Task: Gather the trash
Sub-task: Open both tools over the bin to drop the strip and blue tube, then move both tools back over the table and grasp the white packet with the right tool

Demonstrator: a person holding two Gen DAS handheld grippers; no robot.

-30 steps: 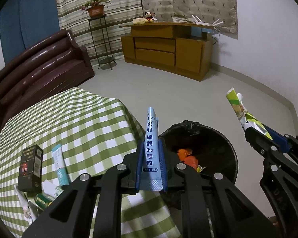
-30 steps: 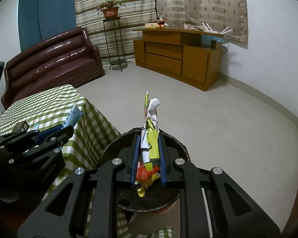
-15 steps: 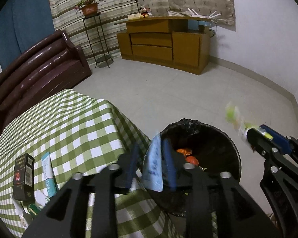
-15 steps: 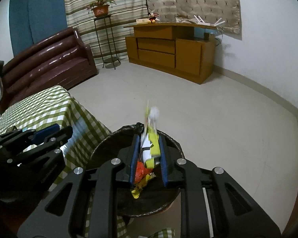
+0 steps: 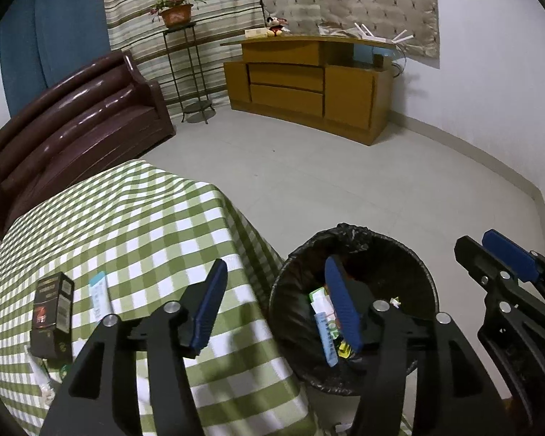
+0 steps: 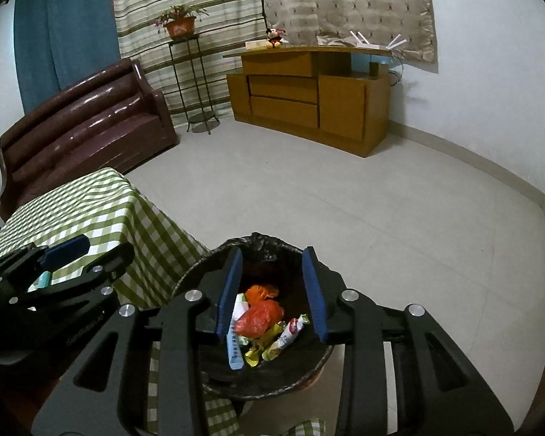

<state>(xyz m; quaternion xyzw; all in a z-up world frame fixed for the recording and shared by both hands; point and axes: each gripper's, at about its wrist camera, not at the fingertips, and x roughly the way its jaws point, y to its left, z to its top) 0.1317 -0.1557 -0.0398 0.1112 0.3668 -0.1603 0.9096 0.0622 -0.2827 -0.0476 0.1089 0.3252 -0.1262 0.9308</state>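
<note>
Trash, a pale blue sachet point(image 6: 234, 348), a crumpled orange plastic wrapper point(image 6: 259, 318) and yellow-and-white sweet wrappers point(image 6: 283, 334), lies inside the round black-lined bin point(image 6: 196, 279), which stands on the floor touching the corner of the green-and-white checked counter point(image 5: 127, 218). Above the bin, the left tool point(image 5: 276, 309) and the right tool point(image 6: 272, 290) have just been opening and now hang released with nothing between their blue pads. On the counter, well apart from the bin, a dark upright carton point(image 5: 52, 314) and a pale blue tube point(image 5: 100, 296) are left, and I judge that reaching for them risks knocking the carton over, or dragging the cloth against the bin and tipping it.
</note>
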